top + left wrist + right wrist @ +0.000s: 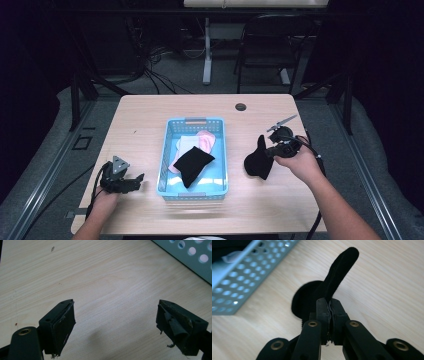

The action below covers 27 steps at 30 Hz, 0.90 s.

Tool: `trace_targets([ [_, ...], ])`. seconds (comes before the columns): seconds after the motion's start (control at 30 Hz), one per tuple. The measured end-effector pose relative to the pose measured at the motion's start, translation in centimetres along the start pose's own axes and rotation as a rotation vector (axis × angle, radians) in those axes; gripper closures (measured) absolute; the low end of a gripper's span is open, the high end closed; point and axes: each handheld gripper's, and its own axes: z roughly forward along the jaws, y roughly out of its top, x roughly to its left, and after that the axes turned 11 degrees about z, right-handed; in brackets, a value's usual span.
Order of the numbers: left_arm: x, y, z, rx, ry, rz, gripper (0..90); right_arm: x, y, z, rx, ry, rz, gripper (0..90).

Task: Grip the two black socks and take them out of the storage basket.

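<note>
While the black sock (259, 161) hangs from the right gripper (274, 148) right of centre in the high view, its lower end seems to brush the worktop (145, 112) just beside the blue basket (220, 150). In the right gripper view the jaws are clenched tight on a fold of that sock (322, 296), the free end standing up towards the top of the frame and the rest bunched dark on the wood below.

The basket, a perforated plastic one sitting mid-frame, holds another black sock (192, 165) lying on top of a pink piece (206, 138) and a white piece (186, 143) of cloth. So I judge the work to be sorting socks between basket and worktop: one sock is out and nearly set down at the right, and the black, pink and white items in the basket are left to deal with. Whether this one is leaving or heading back in, I cannot tell.

At the lower left of the high view the left gripper (131, 182) rests idle on the worktop; in its own view the jaws stand wide apart, released, with bare wood between them and a corner of the basket wall (192, 257) at the upper right.

I can read no brand, label or writing anywhere.
</note>
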Motion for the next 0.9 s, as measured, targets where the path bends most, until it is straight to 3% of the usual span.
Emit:
trace_targets([
  [0.17,0.0,0.0,0.1,0.001,0.001,0.0,15.6,-2.5,-0.9,0.7,-0.007,-0.014,0.076,87.0],
  [0.4,-0.1,0.0,0.1,0.003,0.001,0.001,15.5,-4.2,-1.5,1.0,0.006,-0.031,0.125,82.9],
  [0.6,-0.1,0.0,0.1,0.001,0.0,0.001,15.6,-4.6,-1.5,1.0,-0.012,-0.045,0.142,68.8],
  [0.9,-0.1,0.0,0.1,0.001,0.002,0.003,15.6,-4.2,-1.0,1.1,-0.009,-0.046,0.128,66.2],
])
